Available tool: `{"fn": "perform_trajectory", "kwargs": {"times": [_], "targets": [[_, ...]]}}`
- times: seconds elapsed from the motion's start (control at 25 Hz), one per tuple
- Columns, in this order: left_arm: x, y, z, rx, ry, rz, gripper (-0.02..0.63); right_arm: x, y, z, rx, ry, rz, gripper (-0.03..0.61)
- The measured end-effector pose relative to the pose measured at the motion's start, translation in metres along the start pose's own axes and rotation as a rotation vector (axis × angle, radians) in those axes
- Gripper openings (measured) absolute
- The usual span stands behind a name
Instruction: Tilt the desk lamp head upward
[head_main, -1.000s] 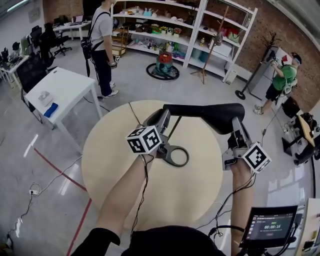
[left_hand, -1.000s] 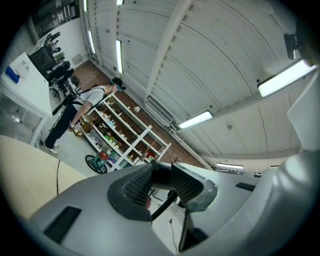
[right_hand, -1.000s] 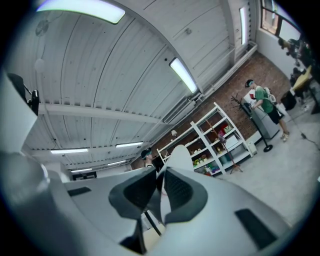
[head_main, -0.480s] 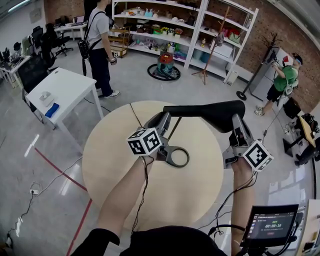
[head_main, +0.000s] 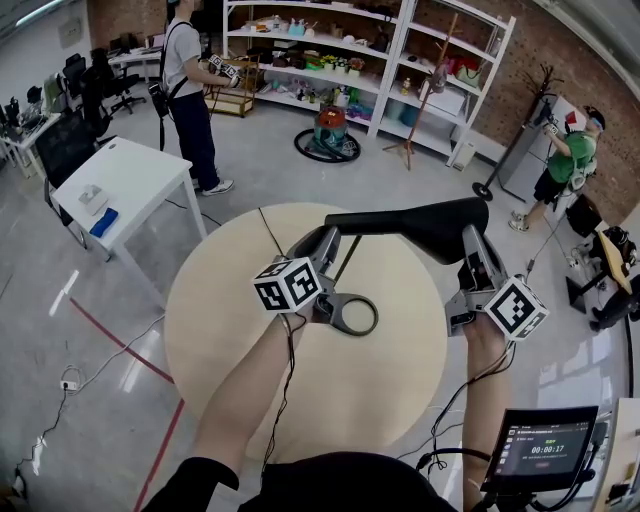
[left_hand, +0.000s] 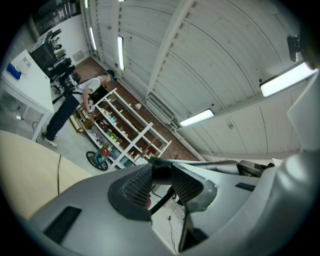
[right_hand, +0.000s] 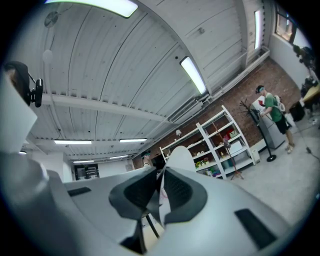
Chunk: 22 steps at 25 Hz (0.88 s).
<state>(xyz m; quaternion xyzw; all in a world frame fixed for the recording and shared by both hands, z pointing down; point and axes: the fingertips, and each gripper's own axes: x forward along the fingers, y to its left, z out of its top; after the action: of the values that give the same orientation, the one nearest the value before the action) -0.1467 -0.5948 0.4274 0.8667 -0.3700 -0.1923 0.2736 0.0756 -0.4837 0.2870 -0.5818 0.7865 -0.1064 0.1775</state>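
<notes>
The left gripper (head_main: 322, 238) is shut tight on the thin black end of the lamp head (head_main: 420, 222). That end is squeezed between its pads (left_hand: 137, 185). The right gripper (head_main: 470, 242) is closed on the wide end of the same head, where a white edge (right_hand: 163, 195) is pinched. The head is held level above the ring base (head_main: 373, 315) on the round table (head_main: 220, 310). A thin arm (head_main: 348, 258) is seen between head and base.
</notes>
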Motion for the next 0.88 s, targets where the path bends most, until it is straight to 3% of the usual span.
{"fn": "perform_trajectory", "kwargs": {"times": [0.6, 0.76, 0.88], "targets": [[-0.007, 0.004, 0.0, -0.009, -0.009, -0.01, 0.121, -0.002, 0.008, -0.005, -0.013, -0.016, 0.035, 0.049], [-0.007, 0.004, 0.003, 0.026, 0.016, -0.004, 0.121, 0.0, 0.015, -0.003, -0.016, -0.029, 0.072, 0.049], [-0.008, 0.003, 0.005, 0.064, 0.04, 0.005, 0.121, -0.001, 0.01, -0.006, 0.004, -0.032, 0.053, 0.051]]}}
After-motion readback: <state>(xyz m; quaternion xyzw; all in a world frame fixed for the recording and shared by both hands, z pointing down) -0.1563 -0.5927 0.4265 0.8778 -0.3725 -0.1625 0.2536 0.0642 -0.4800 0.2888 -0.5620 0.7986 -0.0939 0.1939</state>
